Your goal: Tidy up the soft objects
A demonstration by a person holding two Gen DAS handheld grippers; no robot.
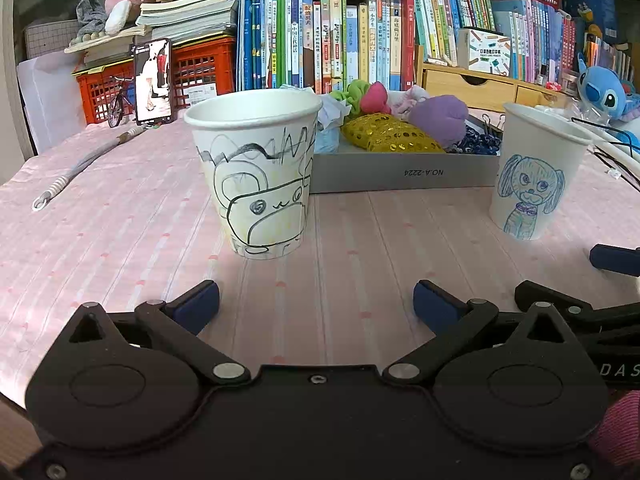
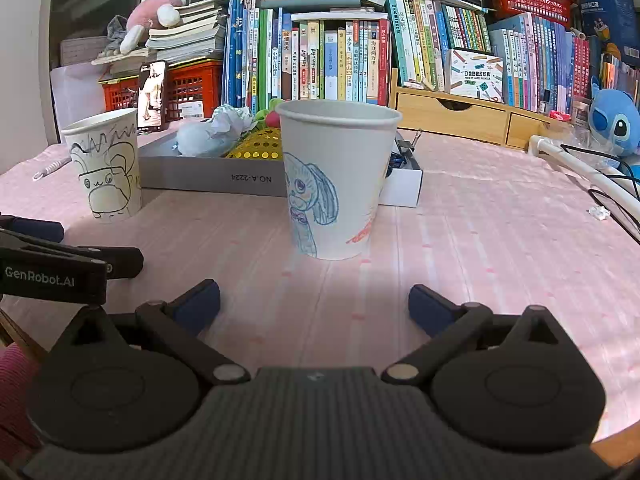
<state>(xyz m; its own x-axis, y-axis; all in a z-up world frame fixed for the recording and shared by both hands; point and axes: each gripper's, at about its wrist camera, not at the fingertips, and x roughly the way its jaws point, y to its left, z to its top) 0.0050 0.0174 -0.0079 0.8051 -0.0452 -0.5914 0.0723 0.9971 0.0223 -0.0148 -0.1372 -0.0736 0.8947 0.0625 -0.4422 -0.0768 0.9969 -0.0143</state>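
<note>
The soft objects lie together in a flat grey box (image 1: pixel 400 172) at the far side of the counter (image 1: pixel 140 208), beyond two paper cups, and this is the relation that matters: from both grippers the pile is straight ahead and farther away, with a cup standing in between. The left gripper (image 1: pixel 316 304) has its jaws spread wide and holds nothing; directly in front of it stands the cup with the black drawing (image 1: pixel 256 172), and the box begins just behind and to the right of that cup. The right gripper (image 2: pixel 314 304) also has its jaws spread and empty, and it faces the cup with the blue dog (image 2: pixel 338 180), which hides the right part of the box in its view. In the box I can see a yellow sequin pouch (image 1: pixel 390 134), lying with its long axis across the left view, a purple soft piece (image 1: pixel 440 118), a green scrunchie (image 1: pixel 358 94), a pink piece (image 1: pixel 376 98) and a pale blue bundle (image 2: pixel 200 140) at the left end. Whether either cup has something inside I cannot tell, because the rims are at camera height. So the scene fits sorting that is early as well as nearly done. Both grippers seem about equally far from the box.
</note>
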